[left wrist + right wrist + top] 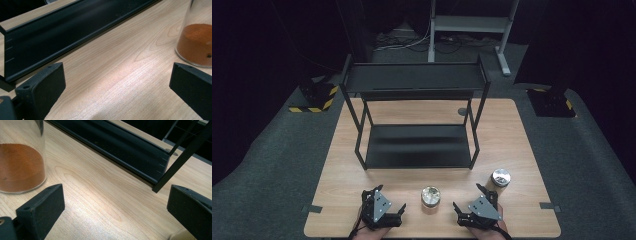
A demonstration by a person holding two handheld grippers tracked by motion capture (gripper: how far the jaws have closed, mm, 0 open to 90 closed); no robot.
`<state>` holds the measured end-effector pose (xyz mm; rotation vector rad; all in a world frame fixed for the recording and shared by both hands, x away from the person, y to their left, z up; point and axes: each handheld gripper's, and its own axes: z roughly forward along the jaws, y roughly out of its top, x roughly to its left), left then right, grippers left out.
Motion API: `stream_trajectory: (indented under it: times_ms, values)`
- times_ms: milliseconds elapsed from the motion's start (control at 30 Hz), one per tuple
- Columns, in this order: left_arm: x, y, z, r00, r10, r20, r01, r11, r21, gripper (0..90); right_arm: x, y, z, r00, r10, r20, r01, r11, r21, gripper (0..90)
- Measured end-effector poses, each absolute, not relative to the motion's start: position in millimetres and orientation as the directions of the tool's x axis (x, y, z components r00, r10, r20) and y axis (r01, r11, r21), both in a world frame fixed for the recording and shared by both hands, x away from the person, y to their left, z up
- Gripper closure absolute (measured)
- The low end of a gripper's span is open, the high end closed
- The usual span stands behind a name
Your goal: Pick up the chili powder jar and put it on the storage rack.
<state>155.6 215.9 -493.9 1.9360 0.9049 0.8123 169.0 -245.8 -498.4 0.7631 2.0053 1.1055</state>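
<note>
Down at the bottom of the high view, two hand-held grippers sit low over the light wooden bench (362, 130), one either side of a clear glass jar of orange-brown powder with a shiny metal lid (430, 196). The left gripper (388, 204) is at lower left of centre, its black jaws spread wide apart with nothing between them. The right gripper (469, 197) mirrors it at lower right of centre, jaws just as wide and bare bench between them.

In the left gripper view the jar (195, 37) stands at the upper right edge, just beyond the right-hand jaw and apart from it, powder heaped in its base. In the right gripper view the same jar (21, 157) fills the upper left corner, just beyond the left-hand jaw, upright on the bench.

A second lidded jar with a silver top (500, 178) stands right of centre in the high view, near the right gripper and apart from it.

Filling the middle of the high view is a black metal two-tier shelf rack (417, 145); its lower tray edge runs diagonally across the top of both gripper views, and one thin black leg (180, 157) slants through the right gripper view's upper right
</note>
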Motion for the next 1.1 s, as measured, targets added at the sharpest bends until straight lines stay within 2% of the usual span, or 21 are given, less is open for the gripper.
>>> stream_trajectory:
  times_ms: [500, 1100]
  values:
    - [155.8, 213.4, -493.1, 0.534, 0.819, 0.211, 0.287, -0.411, 0.865, 0.7, 174.3, -253.1, -495.8, -0.577, 0.782, -0.236, 0.194, 0.412, 0.89, 0.0]
    - [157.1, 218.9, -491.8, 0.541, 0.822, 0.176, 0.305, -0.387, 0.87, 0.6, 174.3, -253.1, -495.8, -0.578, 0.78, -0.24, 0.191, 0.415, 0.889, 0.0]
